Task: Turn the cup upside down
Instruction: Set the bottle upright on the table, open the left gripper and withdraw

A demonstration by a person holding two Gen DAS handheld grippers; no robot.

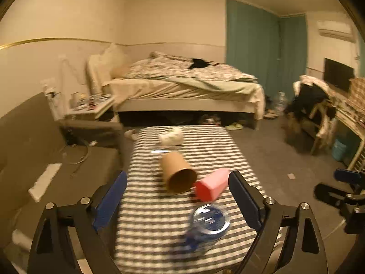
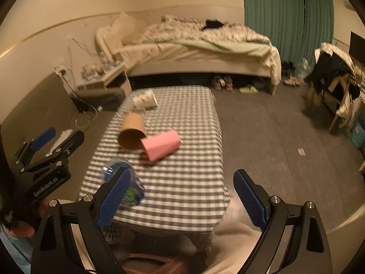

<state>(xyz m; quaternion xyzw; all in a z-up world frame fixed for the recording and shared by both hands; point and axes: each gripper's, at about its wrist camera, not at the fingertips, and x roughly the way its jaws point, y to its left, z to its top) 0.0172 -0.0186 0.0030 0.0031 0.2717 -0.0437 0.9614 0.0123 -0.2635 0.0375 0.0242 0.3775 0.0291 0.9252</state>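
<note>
Home bedroom, unmade bed (image 1: 182, 82), curtains (image 1: 264, 45)

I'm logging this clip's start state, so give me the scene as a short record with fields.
surface: table with striped cloth
brown cup: lying on its side, mouth toward the cameras
pink cup: lying on its side, next to the brown cup's mouth
white cup: on its side at the far end
clear cup: near edge, blurred
left gripper: jaws open, empty, above the near end
right gripper: jaws open, empty, above the table's near right edge
</note>
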